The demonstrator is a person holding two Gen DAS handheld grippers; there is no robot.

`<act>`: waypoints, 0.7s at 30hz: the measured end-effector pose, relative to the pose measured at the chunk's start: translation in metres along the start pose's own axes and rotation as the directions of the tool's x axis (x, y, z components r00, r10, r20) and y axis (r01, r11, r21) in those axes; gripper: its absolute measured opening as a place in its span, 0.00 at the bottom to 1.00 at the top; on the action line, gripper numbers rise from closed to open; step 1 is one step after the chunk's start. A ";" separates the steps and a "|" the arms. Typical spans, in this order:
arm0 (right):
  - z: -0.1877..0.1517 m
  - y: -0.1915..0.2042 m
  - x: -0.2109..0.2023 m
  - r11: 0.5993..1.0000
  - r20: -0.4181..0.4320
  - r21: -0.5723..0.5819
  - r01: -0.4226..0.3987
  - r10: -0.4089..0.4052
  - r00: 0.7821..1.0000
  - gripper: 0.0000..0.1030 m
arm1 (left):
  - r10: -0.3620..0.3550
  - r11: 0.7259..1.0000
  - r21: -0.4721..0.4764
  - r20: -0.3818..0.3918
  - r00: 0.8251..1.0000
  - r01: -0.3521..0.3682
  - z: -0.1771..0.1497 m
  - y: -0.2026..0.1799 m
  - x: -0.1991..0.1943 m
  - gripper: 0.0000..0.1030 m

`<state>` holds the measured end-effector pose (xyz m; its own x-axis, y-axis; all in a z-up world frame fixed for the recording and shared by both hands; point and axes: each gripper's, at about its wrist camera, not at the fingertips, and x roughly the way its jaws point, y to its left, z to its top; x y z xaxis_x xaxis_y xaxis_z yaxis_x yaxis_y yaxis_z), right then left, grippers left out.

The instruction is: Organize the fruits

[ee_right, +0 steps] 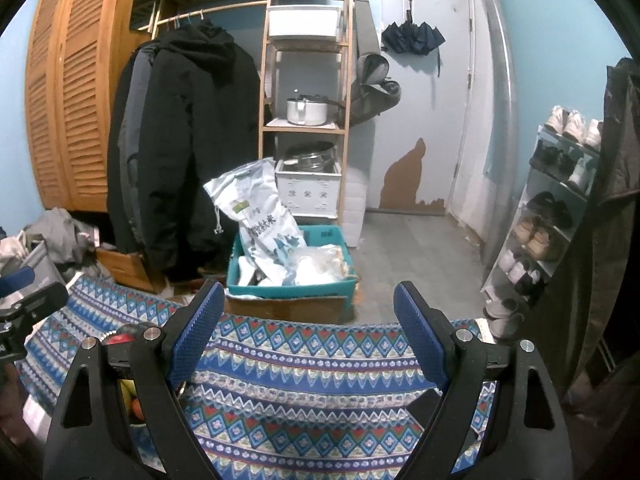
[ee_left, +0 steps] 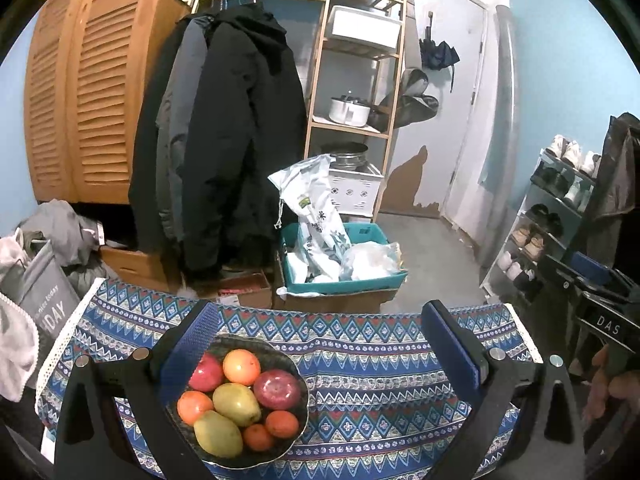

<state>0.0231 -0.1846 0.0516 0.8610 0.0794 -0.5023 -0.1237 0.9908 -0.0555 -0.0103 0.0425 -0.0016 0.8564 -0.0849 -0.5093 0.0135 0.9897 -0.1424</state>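
1. Fruit bowl [ee_left: 240, 400] — the landmark for this legend. It sits on the counter [ee_left: 380, 380], which is covered with a patterned blue cloth, toward the counter's left portion. It holds the task's fruit, heaped: two red apples [ee_left: 277, 389], two yellow-green mangoes [ee_left: 236, 404], and several oranges [ee_left: 241, 367].

2. Left tongs [ee_left: 320, 344] — spread wide and holding nothing, hovering above the counter. The left pad overlaps the bowl's far-left rim in this view; whether it touches the rim cannot be told. The right pad lies well to the right of the bowl.

3. Right tongs [ee_right: 310, 332] — also spread wide and empty, over bare cloth to the right of the bowl. From this side only a sliver of fruit shows, behind the left finger.

4. Risk, crowding: the fruit lies packed and stacked. Closing on one piece is likely to nudge its neighbours, and a round orange could roll over the rim.

5. Risk, bowl shift: the bowl rests on loose cloth. A sideways push from a pad could slide it or bunch the fabric.

6. Risk, edge: the counter's far edge lies just beyond the bowl — escaped fruit may drop to the cluttered floor.

7. Risk, grip: a ripe mango squeezed hard may bruise; pinched off-centre, it may slip.
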 end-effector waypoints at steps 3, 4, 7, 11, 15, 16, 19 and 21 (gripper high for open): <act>-0.001 0.000 0.000 1.000 -0.002 -0.001 -0.001 0.001 1.000 0.83 | 0.003 1.000 0.002 -0.004 1.000 -0.003 0.000 -0.001 0.000 0.99; 0.000 0.000 0.000 1.000 -0.003 -0.002 -0.001 0.001 1.000 0.83 | 0.004 1.000 0.001 -0.005 1.000 -0.004 0.000 0.000 0.000 0.99; 0.000 0.001 0.000 1.000 -0.003 -0.002 -0.001 0.001 1.000 0.83 | 0.005 1.000 -0.003 -0.006 1.000 -0.005 0.000 0.000 0.000 0.99; -0.002 0.002 0.000 1.000 -0.002 -0.010 -0.004 0.004 1.000 0.83 | 0.011 1.000 -0.005 -0.005 1.000 -0.011 0.000 0.000 -0.001 0.99; -0.002 0.003 0.000 1.000 0.000 -0.010 -0.004 0.004 1.000 0.83 | 0.011 1.000 -0.004 -0.003 1.000 -0.011 0.000 0.000 -0.002 0.99; -0.002 0.003 0.000 1.000 -0.001 -0.011 -0.003 0.003 1.000 0.83 | 0.010 1.000 -0.004 -0.003 1.000 -0.010 0.000 0.000 -0.002 0.99; -0.002 0.003 0.000 1.000 -0.001 -0.010 -0.004 0.004 1.000 0.83 | 0.006 1.000 0.000 0.004 1.000 -0.006 0.000 0.000 -0.004 0.99; -0.001 0.003 0.000 1.000 -0.001 -0.012 -0.003 0.002 1.000 0.83 | 0.004 1.000 0.003 0.009 1.000 -0.004 0.001 -0.001 -0.005 0.99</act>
<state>0.0224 -0.1817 0.0499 0.8603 0.0818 -0.5031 -0.1316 0.9892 -0.0643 -0.0143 0.0424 0.0016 0.8609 -0.0799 -0.5025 0.0116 0.9904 -0.1378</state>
